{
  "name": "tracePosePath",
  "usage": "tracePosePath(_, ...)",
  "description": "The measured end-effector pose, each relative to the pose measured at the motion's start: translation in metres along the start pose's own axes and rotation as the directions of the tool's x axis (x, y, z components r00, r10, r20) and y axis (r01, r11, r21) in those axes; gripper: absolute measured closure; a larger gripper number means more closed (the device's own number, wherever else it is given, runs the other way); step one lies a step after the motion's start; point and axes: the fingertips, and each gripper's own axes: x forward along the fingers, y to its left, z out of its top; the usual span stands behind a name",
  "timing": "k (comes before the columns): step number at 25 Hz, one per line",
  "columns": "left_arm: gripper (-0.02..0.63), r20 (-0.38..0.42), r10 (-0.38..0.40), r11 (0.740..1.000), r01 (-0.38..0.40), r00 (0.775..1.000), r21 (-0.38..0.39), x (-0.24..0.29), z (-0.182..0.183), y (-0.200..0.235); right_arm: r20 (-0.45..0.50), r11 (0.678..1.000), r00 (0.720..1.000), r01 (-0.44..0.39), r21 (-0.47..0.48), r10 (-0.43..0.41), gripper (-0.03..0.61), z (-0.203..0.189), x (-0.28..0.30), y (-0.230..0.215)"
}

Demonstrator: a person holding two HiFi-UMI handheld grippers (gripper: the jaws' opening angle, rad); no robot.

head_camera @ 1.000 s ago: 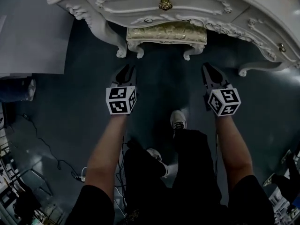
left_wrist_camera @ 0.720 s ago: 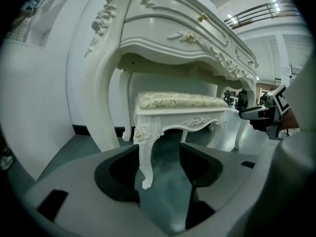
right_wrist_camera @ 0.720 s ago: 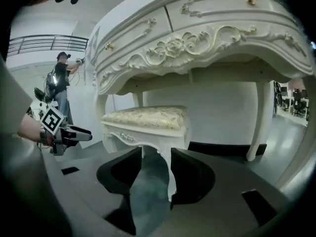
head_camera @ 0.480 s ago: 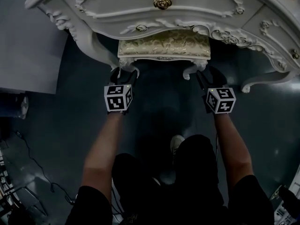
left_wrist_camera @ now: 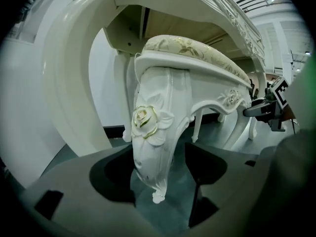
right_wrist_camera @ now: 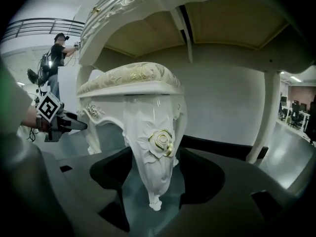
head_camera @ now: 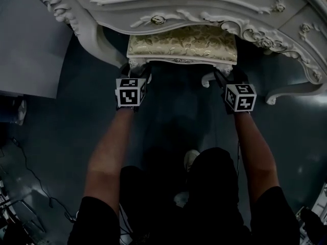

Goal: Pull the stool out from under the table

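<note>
A white carved stool with a gold patterned cushion (head_camera: 181, 42) stands under the ornate white table (head_camera: 179, 6). In the head view my left gripper (head_camera: 135, 74) reaches the stool's front left leg and my right gripper (head_camera: 225, 78) its front right leg. In the left gripper view the rose-carved leg (left_wrist_camera: 152, 147) stands between the opening jaws of the left gripper (left_wrist_camera: 159, 176), with gaps on both sides. In the right gripper view the other leg (right_wrist_camera: 155, 157) stands likewise between the opening jaws of the right gripper (right_wrist_camera: 154, 177), untouched by the pads.
The table's curved legs (head_camera: 94, 37) (head_camera: 286, 91) flank the stool. A pale grey panel (head_camera: 28, 50) lies on the dark floor at left, cables (head_camera: 36, 182) at lower left. The person's shoe (head_camera: 191, 158) is below the grippers. Another person (right_wrist_camera: 58, 58) stands far off.
Both grippers have moved forward from the open floor up to the stool's front legs. Their jaws have gone from shut to wide, one leg now between each pair.
</note>
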Motion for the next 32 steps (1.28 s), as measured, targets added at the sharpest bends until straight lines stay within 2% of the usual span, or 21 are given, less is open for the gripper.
tracePosePath(4, 0.293, 0.007, 0.019, 0.999, -0.019, 1.000, -0.041, 0.007, 0.006, 0.003, -0.013, 1.000, 1.000, -0.004, 0.025, 0.004, 0.272, -0.004, 0.006, 0.005)
tracePosePath(6, 0.351, -0.006, 0.030, 0.998, -0.030, 1.000, -0.052, 0.008, 0.006, 0.006, -0.016, 0.999, 1.000, 0.010, 0.040, -0.010, 0.299, -0.005, 0.006, 0.005)
tracePosePath(8, 0.357, -0.012, 0.026, 0.999, -0.027, 1.000, -0.038, 0.007, 0.005, 0.007, -0.017, 0.999, 1.000, 0.020, 0.031, -0.020, 0.305, -0.008, 0.006, 0.004)
tracePosePath(19, 0.360, -0.018, 0.003, 1.000, -0.004, 1.000, -0.016, -0.004, -0.001, 0.001, -0.033, 0.999, 0.999, 0.032, 0.023, -0.031, 0.310, -0.018, -0.009, 0.008)
tracePosePath(32, 0.360, -0.047, -0.027, 1.000, 0.027, 0.999, -0.001, -0.054, -0.031, -0.022, -0.055, 0.999, 0.998, 0.029, 0.038, -0.027, 0.310, -0.049, -0.062, 0.036)
